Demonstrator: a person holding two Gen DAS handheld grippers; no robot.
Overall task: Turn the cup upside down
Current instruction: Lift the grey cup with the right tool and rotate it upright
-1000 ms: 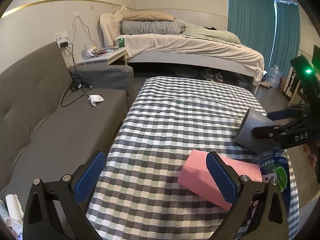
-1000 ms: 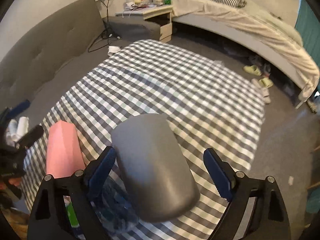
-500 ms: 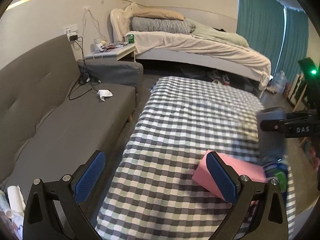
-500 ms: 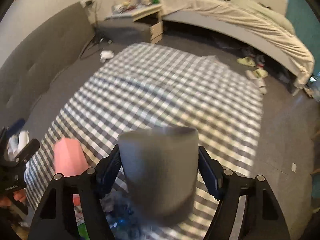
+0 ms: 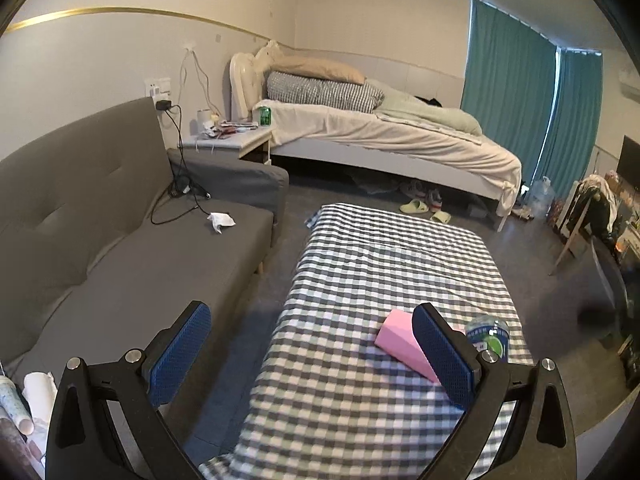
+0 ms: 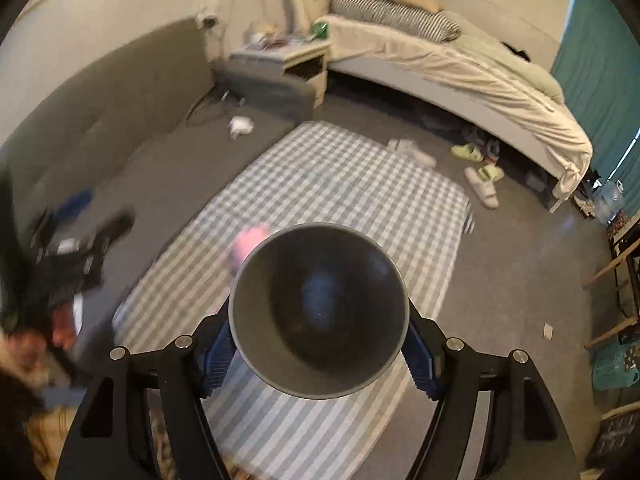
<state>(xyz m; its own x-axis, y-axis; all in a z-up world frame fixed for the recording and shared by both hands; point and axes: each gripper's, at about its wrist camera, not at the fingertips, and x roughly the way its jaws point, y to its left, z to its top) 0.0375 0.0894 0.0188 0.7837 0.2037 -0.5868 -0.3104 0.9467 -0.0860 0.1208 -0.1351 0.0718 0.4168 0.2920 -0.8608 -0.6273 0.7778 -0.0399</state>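
Note:
My right gripper (image 6: 318,356) is shut on a dark grey cup (image 6: 319,304) and holds it high above the checkered table (image 6: 352,184). The cup's open mouth faces the camera, so I see into it; its base is hidden. My left gripper (image 5: 312,356) is open and empty, raised over the near left edge of the table (image 5: 360,280). The cup and the right gripper are not in the left wrist view.
A pink block (image 5: 400,342) and a plastic bottle (image 5: 488,338) lie on the table's near right part. A grey sofa (image 5: 120,272) runs along the left. A bed (image 5: 380,136) stands behind, slippers (image 6: 476,164) on the floor.
My right gripper closed on the cup, lifted it and turned it so its mouth now faces the camera. My left gripper pulled back and up; the cup has left its view.

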